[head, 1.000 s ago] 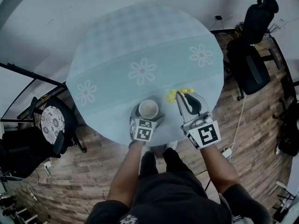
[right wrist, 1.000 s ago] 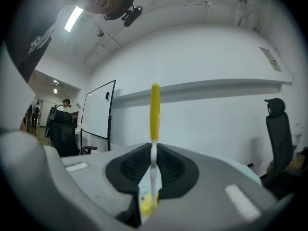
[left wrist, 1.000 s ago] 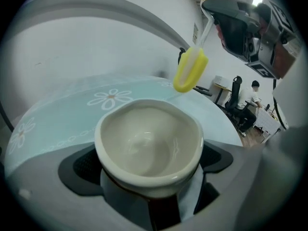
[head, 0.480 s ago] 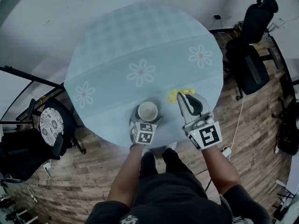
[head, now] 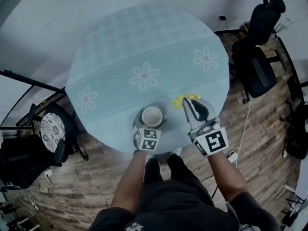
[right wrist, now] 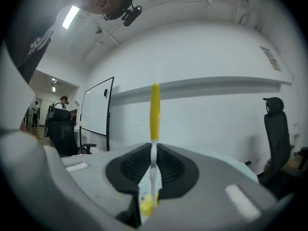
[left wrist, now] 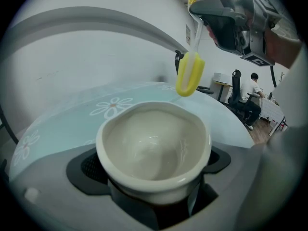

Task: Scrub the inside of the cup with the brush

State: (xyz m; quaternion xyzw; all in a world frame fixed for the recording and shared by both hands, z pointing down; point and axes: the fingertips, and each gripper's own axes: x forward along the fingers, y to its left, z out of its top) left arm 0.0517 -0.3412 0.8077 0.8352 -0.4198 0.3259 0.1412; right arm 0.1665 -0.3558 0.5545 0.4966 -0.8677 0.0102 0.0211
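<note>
Between my left gripper's (head: pixel 151 124) jaws sits the cup (left wrist: pixel 154 143), near the table's (head: pixel 144 42) near edge. The jaws are wide and closing on it, not yet clearly pressing. My right gripper (head: pixel 192 105) is clamped on the brush (left wrist: pixel 189 75) handle, its yellow head hanging just above the cup's far rim. Scrubbing before that grip firms could tip the cup or shove it off the edge.

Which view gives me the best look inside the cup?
Left gripper view: it looks straight into the cup, the whole inside visible, with the left gripper closing its jaws round it. Head view shows only a small opening from above. Right gripper view shows no cup, just the brush.
</note>
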